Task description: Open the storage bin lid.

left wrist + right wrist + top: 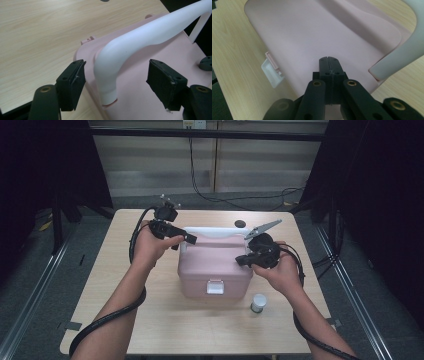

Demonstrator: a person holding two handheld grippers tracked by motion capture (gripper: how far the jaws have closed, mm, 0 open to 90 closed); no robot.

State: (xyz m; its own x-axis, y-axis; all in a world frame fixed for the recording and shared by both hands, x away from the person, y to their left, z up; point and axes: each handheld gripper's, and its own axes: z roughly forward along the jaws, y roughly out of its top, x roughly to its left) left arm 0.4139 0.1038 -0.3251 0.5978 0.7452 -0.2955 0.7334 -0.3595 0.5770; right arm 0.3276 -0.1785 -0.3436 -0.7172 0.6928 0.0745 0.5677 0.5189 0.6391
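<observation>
A small white round jar with a grey band [258,303] stands on the pale wooden tabletop [150,320]. A dark round disc [240,224] lies near the far edge. Black cables [235,197] trail across the grey floor beyond.

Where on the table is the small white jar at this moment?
In the high view, the small white jar stands on the table just off the pink box's front right corner, below the person's right hand.

Plastic case on a pale wood-grain worktop

The pink case [215,265] looked like smooth, matt plastic; its white handle [140,37] was smooth with a soft sheen, and the white latch [272,71] slightly glossy. The worktop [150,320] showed a light, matt wood-grain laminate. The left tongs [117,85] carried matt black, rubbery-looking pads [72,85], scuffed at the edges.
</observation>
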